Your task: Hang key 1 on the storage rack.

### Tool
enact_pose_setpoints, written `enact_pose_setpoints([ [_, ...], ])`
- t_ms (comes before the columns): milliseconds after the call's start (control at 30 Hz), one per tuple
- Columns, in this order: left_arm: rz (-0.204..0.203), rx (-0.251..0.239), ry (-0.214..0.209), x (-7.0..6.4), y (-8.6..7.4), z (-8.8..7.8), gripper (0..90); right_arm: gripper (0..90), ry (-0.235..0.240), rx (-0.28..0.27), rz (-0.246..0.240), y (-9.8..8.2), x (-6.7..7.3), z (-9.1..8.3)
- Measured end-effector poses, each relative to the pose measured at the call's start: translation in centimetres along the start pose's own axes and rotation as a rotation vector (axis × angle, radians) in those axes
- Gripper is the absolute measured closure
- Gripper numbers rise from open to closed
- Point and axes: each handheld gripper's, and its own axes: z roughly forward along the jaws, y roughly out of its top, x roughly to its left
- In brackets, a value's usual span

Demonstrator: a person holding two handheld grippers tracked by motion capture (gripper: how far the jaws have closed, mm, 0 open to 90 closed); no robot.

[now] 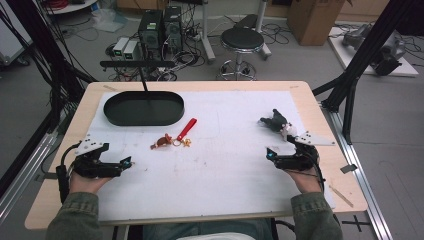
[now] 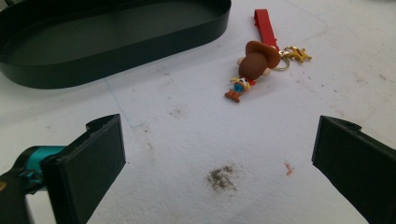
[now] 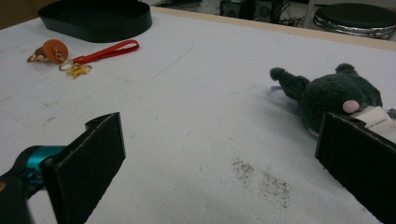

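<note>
High view: white mat (image 1: pixel 225 165), perhaps paper.

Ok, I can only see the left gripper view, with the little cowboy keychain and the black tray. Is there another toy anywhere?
Observer: Yes, a dark grey plush toy lies on the right side of the table, far from your keychain.
Operator: Is the other claw holding it?
Observer: No. The right claw is open with nothing between its jaws, and the plush lies just ahead of it.
Operator: What's behind the table?
Observer: A round black stool stands on the floor beyond the far edge.
</note>
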Motion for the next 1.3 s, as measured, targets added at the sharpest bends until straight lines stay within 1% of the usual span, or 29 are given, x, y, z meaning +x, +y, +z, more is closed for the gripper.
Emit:
enact_pose_setpoints([
  [33,0.016,0.009,-0.007,-0.2,0.4,0.4,3.1,0.5,-0.003,0.000,-0.001,0.0,0.0,0.0],
  [100,0.019,0.013,-0.009,-0.2,0.6,0.5,3.1,0.5,-0.003,-0.002,-0.003,0.0,0.0,0.0],
  [133,0.026,0.018,-0.017,-0.2,0.8,0.7,3.1,0.5,-0.005,-0.004,-0.001,0.0,0.0,0.1],
  [200,0.032,0.034,-0.022,-0.3,1.1,1.1,3.1,0.5,-0.007,-0.003,-0.003,0.0,0.0,0.0],
  [267,0.032,0.041,-0.028,-0.4,1.3,1.4,3.1,0.5,-0.009,0.001,0.004,0.0,0.1,0.0],
  [333,0.034,0.052,-0.027,-0.5,1.6,1.7,3.0,0.5,-0.010,-0.002,-0.001,0.0,0.0,0.0],
  [467,0.032,0.073,-0.040,-0.8,2.6,2.5,4.0,0.5,-0.011,-0.005,0.003,0.0,0.0,-0.1],
  [500,0.037,0.090,-0.048,-1.0,3.1,3.1,4.0,0.5,-0.011,-0.005,0.003,0.0,0.0,-0.1],
  [533,0.037,0.090,-0.048,-1.0,3.1,3.1,4.0,0.5,-0.011,-0.005,0.003,0.0,0.0,-0.1],
  [567,0.053,0.096,-0.055,-1.3,3.6,3.6,4.0,0.5,-0.011,-0.005,0.002,0.0,0.0,-0.1],
  [600,0.053,0.096,-0.055,-1.3,3.6,3.6,4.0,0.5,-0.011,-0.005,0.002,0.0,0.0,-0.1],
  [700,0.064,0.103,-0.065,-1.8,4.4,4.3,4.0,0.5,-0.012,-0.005,0.005,0.0,0.0,-0.1],
  [767,0.072,0.118,-0.067,-2.0,4.9,4.8,4.0,0.5,-0.012,-0.010,0.000,-0.1,-0.1,-0.1],
  [867,0.096,0.149,-0.077,-2.3,5.8,5.5,4.0,0.5,-0.012,-0.007,0.005,-0.1,-0.2,-0.1],
  [933,0.105,0.161,-0.081,-2.6,6.3,6.0,4.0,0.5,-0.010,-0.009,0.009,-0.1,-0.1,-0.2],
  [1000,0.118,0.177,-0.083,-2.8,6.8,6.5,4.0,0.5,-0.012,-0.012,0.005,-0.1,-0.2,-0.2],
  [1100,0.124,0.193,-0.096,-3.2,7.3,7.2,4.0,0.5,-0.013,-0.013,0.007,0.0,-0.2,-0.2],
  [1133,0.128,0.211,-0.097,-3.4,7.6,7.7,4.1,0.5,-0.012,-0.012,0.008,-0.1,-0.2,-0.2],
  [1167,0.128,0.211,-0.097,-3.4,7.6,7.7,4.1,0.5,-0.012,-0.012,0.008,-0.1,-0.2,-0.2],
  [1200,0.138,0.219,-0.100,-3.6,7.8,8.0,4.1,0.5,-0.013,-0.014,0.006,-0.1,-0.2,-0.2],
  [1267,0.137,0.231,-0.117,-3.9,8.1,8.5,4.1,0.5,-0.011,-0.012,0.006,-0.1,-0.2,-0.2],
  [1300,0.144,0.241,-0.126,-4.1,8.5,9.0,4.1,0.5,-0.011,-0.011,0.007,0.0,-0.2,-0.1],
])
